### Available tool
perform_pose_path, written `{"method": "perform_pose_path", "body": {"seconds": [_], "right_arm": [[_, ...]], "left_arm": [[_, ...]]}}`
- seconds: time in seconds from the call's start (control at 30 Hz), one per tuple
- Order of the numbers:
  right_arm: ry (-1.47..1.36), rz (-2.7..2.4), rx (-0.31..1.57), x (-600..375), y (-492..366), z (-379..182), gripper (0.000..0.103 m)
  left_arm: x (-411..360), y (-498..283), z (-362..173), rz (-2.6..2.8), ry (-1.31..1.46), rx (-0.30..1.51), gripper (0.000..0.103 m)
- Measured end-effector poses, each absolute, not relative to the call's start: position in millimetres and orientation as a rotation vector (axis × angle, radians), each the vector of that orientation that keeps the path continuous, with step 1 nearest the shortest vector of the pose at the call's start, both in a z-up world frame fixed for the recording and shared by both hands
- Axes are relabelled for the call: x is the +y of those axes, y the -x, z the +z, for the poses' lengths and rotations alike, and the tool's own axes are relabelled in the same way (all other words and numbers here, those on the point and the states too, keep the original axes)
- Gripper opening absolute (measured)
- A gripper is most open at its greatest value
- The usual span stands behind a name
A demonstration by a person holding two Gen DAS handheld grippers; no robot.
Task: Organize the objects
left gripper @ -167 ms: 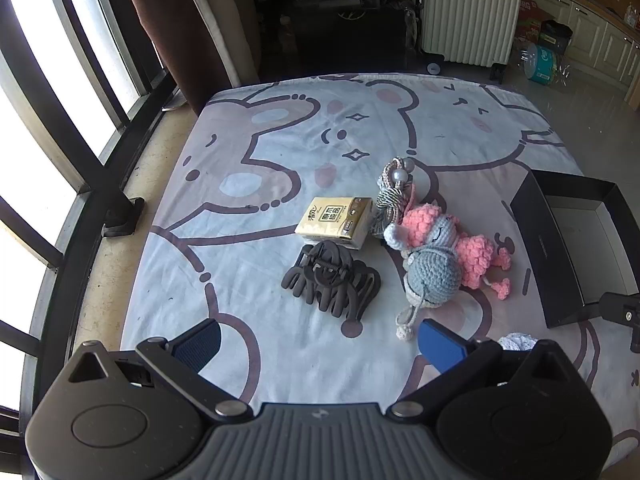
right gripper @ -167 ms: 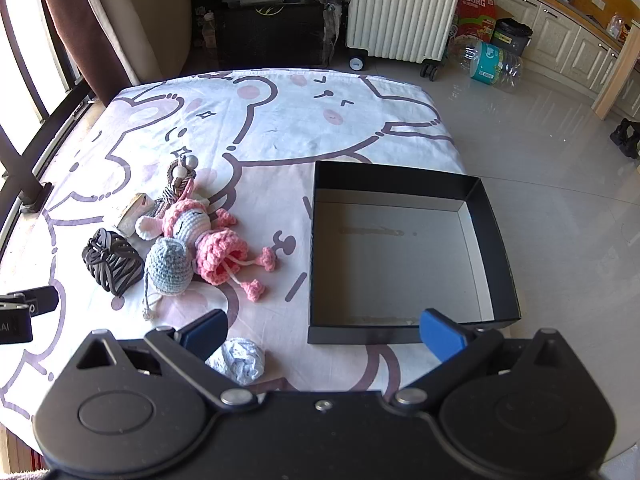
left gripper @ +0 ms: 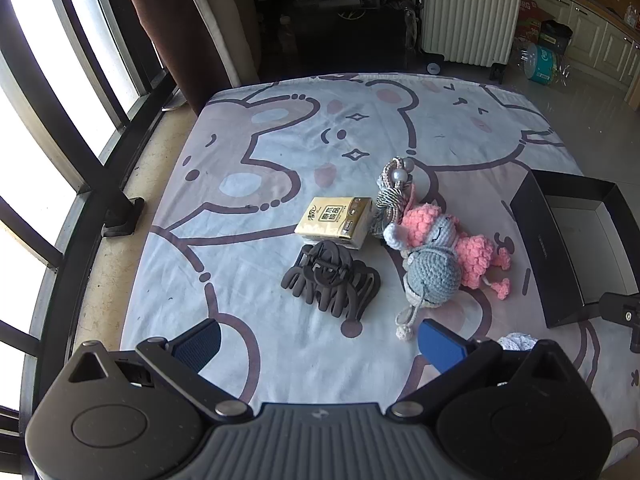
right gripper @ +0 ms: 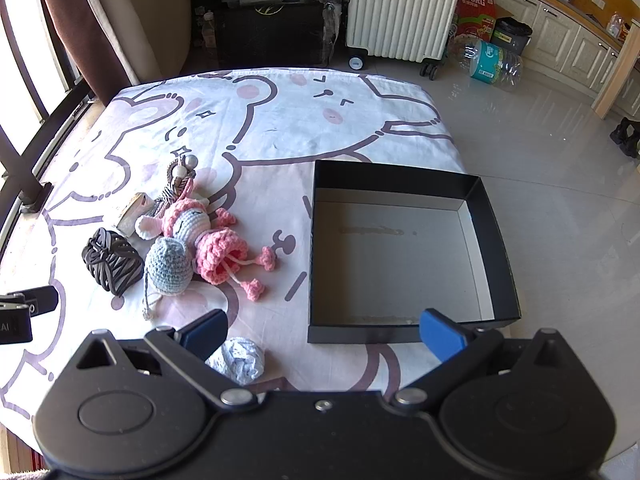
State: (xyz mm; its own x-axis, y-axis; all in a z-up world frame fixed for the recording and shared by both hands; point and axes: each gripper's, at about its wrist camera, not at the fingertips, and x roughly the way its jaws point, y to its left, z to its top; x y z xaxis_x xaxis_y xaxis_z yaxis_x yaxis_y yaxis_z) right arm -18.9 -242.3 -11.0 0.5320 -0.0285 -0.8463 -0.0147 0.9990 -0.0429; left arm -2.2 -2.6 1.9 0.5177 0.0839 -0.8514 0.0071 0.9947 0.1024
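**Both grippers poised above the clutter, nothing picked up yet**

A bed with a cartoon-bear sheet carries everything. The largest thing on it is the black box, sitting open and empty at the bed's right edge. Left of the box, near the middle of the bed, lies a tight cluster: the pink crochet doll, a grey crochet hat touching it, a dark hair claw, a tissue packet and a beaded tassel at the far end of the group. A crumpled white ball lies apart, near the bed's front edge.

The right gripper hangs with its jaws apart and empty; the white ball sits just beside its left finger, and the box's front wall lies between the fingers further ahead. The left gripper also has its jaws apart and empty, with the hair claw straight ahead between them and the hat's cord near the right finger.

The step appears to be choosing a first item. Taking the isolated ball or the claw should avoid dragging neighbours; the soft doll and hat touch, so a grasp there should be centred on one body, clear of dangling cords.
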Motion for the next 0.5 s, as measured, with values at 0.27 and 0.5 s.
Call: {"method": "perform_pose_path", "body": {"seconds": [0.27,0.5], "right_arm": [[0.047,-0.008,1.011,-242.8,19.1,-10.9,0.103],[0.047,-0.008,1.012,-243.0,19.3,-10.9,0.103]], "left_arm": [[-2.3,1.8,1.9,0.046,-0.096,1.027,0.103],[-5.5,-1.7,-1.7,0.044,-0.095,1.029,0.103]]}}
